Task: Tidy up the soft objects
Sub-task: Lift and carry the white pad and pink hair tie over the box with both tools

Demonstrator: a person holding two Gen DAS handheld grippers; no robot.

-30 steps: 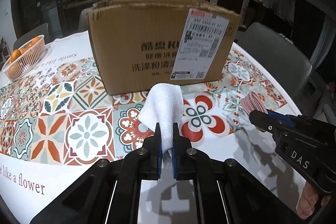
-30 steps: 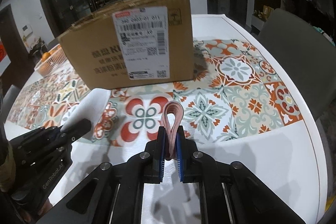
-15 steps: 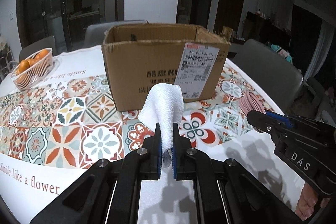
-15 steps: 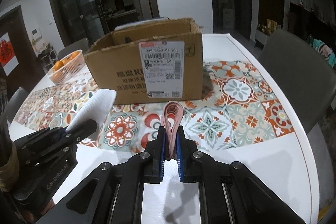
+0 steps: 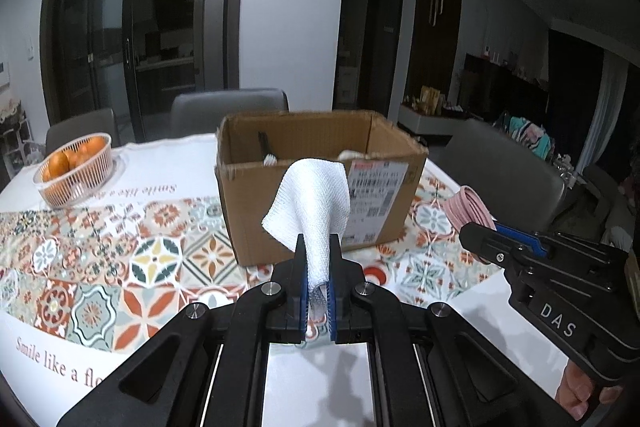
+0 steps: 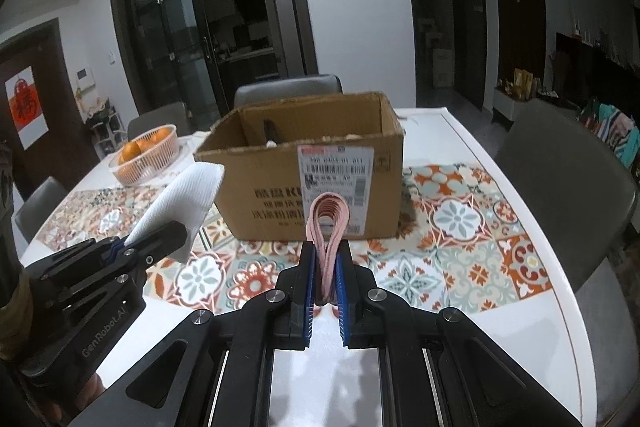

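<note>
A folded white cloth [image 5: 310, 203] stands up out of my left gripper [image 5: 317, 251], which is shut on it; the same white cloth [image 6: 180, 199] and left gripper [image 6: 158, 239] show at the left of the right wrist view. My right gripper [image 6: 326, 259] is shut on a folded pink cloth [image 6: 329, 223], seen also as the pink cloth [image 5: 470, 205] in the right gripper [image 5: 480, 233] at the right of the left wrist view. Ahead on the table sits an open cardboard box [image 5: 320, 187] [image 6: 320, 187], with a few items partly visible inside. Both grippers hover above the table in front of it.
The table [image 5: 320, 371] has a white top with a patterned tile runner. A basket of oranges [image 5: 74, 169] [image 6: 146, 155] stands at the back left. Grey chairs [image 5: 504, 171] [image 6: 560, 179] ring the table, one behind the box.
Both grippers have risen with their cloths still held. The box now looks lower and farther, and its open top and inside have come into view.
</note>
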